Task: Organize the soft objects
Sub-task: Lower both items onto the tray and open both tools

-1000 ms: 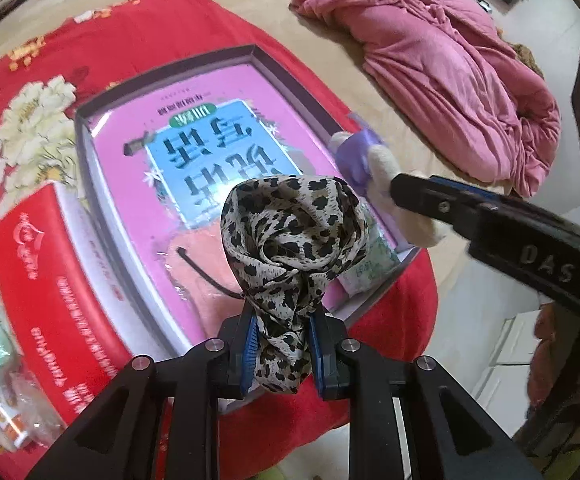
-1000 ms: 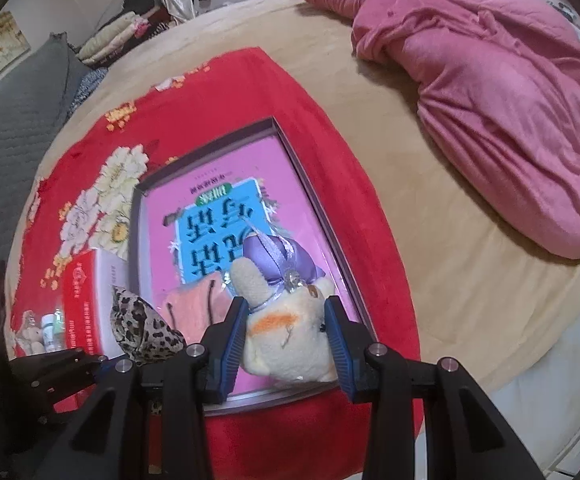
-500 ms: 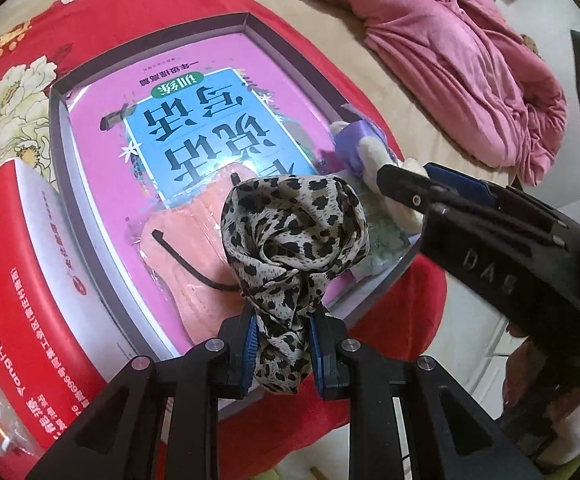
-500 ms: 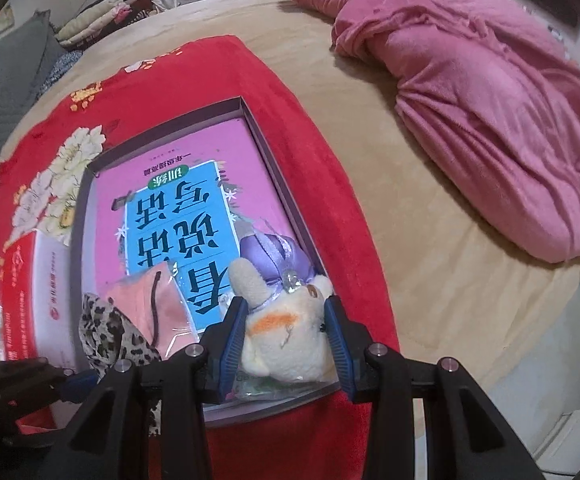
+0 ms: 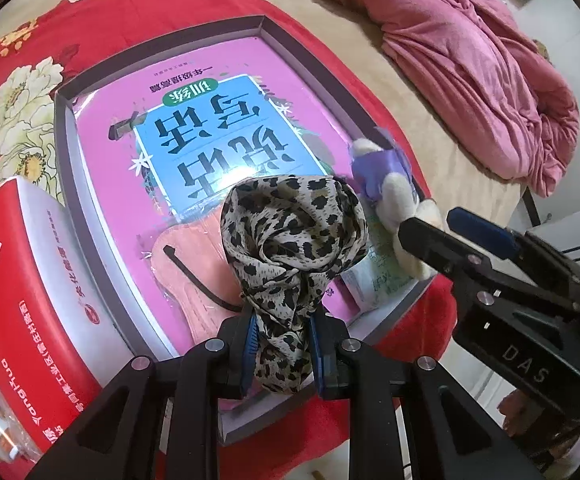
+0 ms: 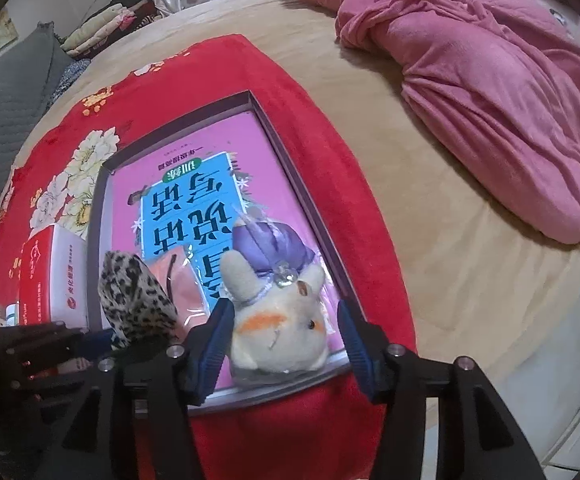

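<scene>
L tongs (image 5: 282, 344) pinched the leopard-print cloth (image 5: 294, 236), bunched above the shallow grey box (image 5: 64, 152) w/ pink book (image 5: 210, 120) on the bed. R tongs (image 6: 284, 336) had just been spreading; plush toy (image 6: 278, 328) sat between the pads in box's near corner, apparently let go.
</scene>
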Demonstrator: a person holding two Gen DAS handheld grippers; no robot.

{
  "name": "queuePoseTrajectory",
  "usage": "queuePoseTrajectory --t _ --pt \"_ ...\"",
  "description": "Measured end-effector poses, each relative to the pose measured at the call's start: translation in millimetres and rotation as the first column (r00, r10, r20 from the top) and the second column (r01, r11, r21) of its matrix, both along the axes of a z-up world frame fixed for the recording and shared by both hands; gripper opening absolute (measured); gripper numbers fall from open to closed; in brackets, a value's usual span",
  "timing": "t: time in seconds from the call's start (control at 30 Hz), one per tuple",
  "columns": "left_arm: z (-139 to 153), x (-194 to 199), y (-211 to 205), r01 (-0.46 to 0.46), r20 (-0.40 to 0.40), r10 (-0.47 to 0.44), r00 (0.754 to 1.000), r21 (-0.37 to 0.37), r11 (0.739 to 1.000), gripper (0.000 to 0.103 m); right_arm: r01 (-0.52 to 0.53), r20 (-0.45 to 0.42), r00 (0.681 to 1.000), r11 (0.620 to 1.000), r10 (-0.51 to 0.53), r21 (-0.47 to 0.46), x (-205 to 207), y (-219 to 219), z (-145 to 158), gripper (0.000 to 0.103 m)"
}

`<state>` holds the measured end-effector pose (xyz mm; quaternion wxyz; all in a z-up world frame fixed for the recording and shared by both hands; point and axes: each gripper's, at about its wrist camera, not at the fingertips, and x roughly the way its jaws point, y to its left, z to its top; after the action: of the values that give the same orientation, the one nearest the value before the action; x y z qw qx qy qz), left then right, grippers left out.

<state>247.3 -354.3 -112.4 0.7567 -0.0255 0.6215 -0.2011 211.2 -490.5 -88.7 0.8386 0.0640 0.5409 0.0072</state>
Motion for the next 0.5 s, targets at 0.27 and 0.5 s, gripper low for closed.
queuePoseTrajectory --t 0.27,0.5 --pt "-1 1 2 -0.010 0.002 0.010 1.000 0.019 1.000 0.031 -0.003 0.025 1.000 1.000 0.003 0.023 -1 -4 10 0.054" --pt "2 2 0 -0.011 0.017 0.011 1.000 0.037 0.999 0.046 -0.005 0.048 0.999 1.000 0.004 0.027 -2 -7 26 0.055"
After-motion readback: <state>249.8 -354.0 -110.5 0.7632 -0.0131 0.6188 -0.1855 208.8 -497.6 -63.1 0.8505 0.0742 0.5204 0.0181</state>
